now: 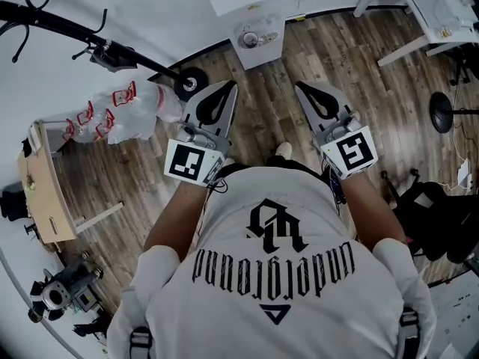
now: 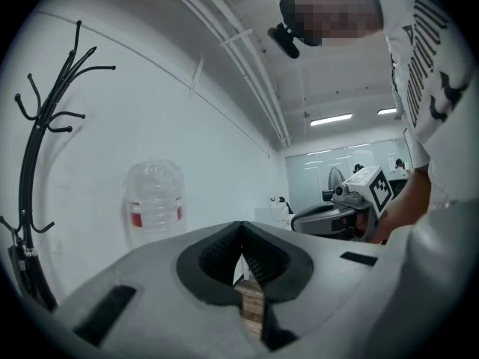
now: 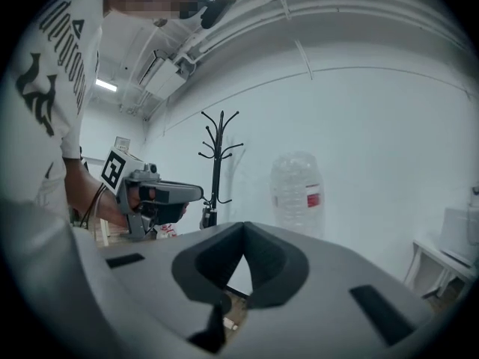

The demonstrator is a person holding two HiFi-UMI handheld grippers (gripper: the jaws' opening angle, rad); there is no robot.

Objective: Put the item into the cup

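Observation:
No cup and no item for it can be made out for certain in any view. In the head view my left gripper (image 1: 227, 90) and right gripper (image 1: 301, 88) are held side by side at waist height over the wooden floor, pointing forward. Both are shut, with nothing between the jaws. The left gripper view shows its own jaws (image 2: 241, 227) meeting at the tips, with the right gripper (image 2: 340, 214) off to its right. The right gripper view shows its jaws (image 3: 243, 227) closed too, with the left gripper (image 3: 161, 194) at its left.
A small white stand (image 1: 258, 51) with a round thing on top is just ahead. A black coat rack (image 1: 67, 27) and a large water bottle (image 3: 297, 193) stand by the white wall. Plastic bags (image 1: 123, 117) and a cardboard box (image 1: 41, 193) lie at the left; white table legs (image 1: 400, 49) at the right.

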